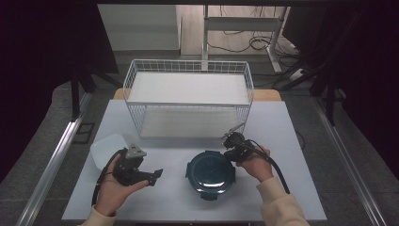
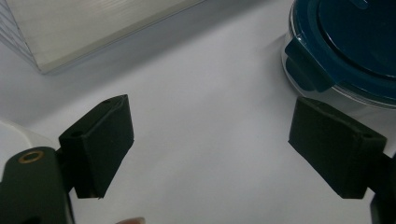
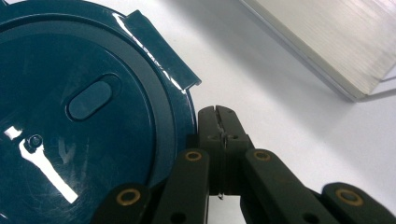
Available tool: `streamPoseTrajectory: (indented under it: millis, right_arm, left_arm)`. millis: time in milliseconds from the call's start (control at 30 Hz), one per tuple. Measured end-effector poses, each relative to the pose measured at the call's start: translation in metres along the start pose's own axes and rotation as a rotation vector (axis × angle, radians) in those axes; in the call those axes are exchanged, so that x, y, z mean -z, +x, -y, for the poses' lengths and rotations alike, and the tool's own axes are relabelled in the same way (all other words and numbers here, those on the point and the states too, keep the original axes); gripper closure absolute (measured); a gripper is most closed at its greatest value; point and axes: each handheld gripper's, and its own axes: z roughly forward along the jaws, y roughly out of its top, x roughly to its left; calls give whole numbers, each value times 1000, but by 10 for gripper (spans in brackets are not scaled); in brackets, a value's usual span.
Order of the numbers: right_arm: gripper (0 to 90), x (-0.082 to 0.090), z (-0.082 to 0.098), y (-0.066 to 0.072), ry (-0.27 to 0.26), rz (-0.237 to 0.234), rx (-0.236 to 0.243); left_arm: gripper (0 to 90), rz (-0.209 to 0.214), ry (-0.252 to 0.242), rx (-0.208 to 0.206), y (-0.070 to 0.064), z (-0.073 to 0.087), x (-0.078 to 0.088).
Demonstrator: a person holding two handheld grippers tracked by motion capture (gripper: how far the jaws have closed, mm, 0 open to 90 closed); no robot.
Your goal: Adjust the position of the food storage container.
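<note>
the round blue-lidded box (image 1: 210,173) sits on the bench (image 1: 291,155) between both hands. the right gripper (image 3: 218,122) is pinched together beside its rim (holding nothing); the left gripper (image 2: 210,144) is wide apart. go for a lid flap (image 3: 161,49) slowly.

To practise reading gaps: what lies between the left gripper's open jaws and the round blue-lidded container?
Nothing: in the left gripper view, only bare white table separates the left gripper from the blue-lidded container.
</note>
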Motion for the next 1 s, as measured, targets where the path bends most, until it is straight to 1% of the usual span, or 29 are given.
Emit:
streamPoseTrajectory:
  millis: [167, 200, 467, 633, 733, 767, 800, 833, 867, 900, 933, 967, 1000]
  right_arm:
    - [900, -1, -2, 5, 0, -3, 7]
    - [900, -1, -2, 8, -4, -6, 16]
    - [900, -3, -3, 18, -17, -18, 29]
    - [900, -3, -3, 19, -21, -20, 30]
    - [899, -3, -2, 16, -28, -44, 26]
    - [898, -2, -1, 14, -42, -57, 20]
    - [899, 1, 1, 12, -63, -52, 7]
    - [899, 1, 1, 12, -63, -52, 7]
    - [899, 4, 3, 10, -80, -36, -10]
    - [899, 9, 6, 9, -100, -29, -25]
    - [899, 14, 9, 7, -127, -36, -39]
    - [898, 25, 19, 6, -179, -51, -66]
    - [898, 25, 19, 6, -179, -51, -66]
  left_arm:
    - [139, 1, 8, -4, 0, 0, -2]
    - [139, 2, 9, -5, -1, 0, -2]
    - [139, 5, 6, -4, -1, 0, -3]
    - [139, 3, 14, -8, -2, 0, -3]
    - [139, 5, 13, -4, -2, 1, -4]
    - [139, 6, 12, -4, -2, 1, -4]
    - [139, 6, 11, -4, -2, 1, -4]
    - [139, 6, 11, -4, -2, 1, -4]
    - [139, 6, 12, -7, -1, 2, -3]
    - [139, 7, 4, -2, -1, 2, -2]
    - [140, 8, 0, -2, -1, 2, -1]
    - [140, 8, -9, 5, 0, 3, 2]
    - [140, 8, -9, 5, 0, 3, 2]
